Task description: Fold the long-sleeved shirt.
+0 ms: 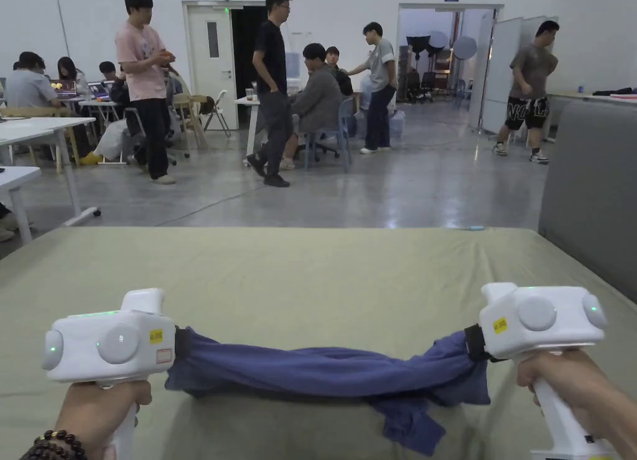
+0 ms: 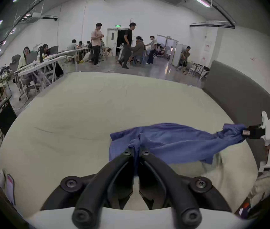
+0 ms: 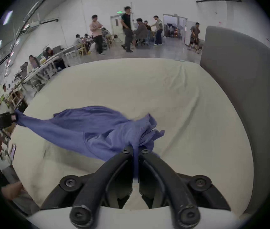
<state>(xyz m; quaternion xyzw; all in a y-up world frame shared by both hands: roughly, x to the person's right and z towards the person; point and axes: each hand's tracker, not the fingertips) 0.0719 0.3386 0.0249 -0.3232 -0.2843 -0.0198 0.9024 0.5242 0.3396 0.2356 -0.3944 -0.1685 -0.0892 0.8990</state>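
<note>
- Head view just shows the blue knit long-sleeved shirt (image 1: 311, 373) strung like a rope between the white left gripper (image 1: 177, 343) and white right gripper (image 1: 474, 342), over the pale green sheet-covered table (image 1: 311, 268).
- Gripper views show more: each one's black jaws are clamped tight on bunched fabric at its end.

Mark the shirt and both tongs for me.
shirt (image 1: 311, 371): head view, middle of the stretched span.
left tongs (image 2: 136, 153): left gripper view, between the tips.
right tongs (image 3: 135, 151): right gripper view, between the tips.
</note>
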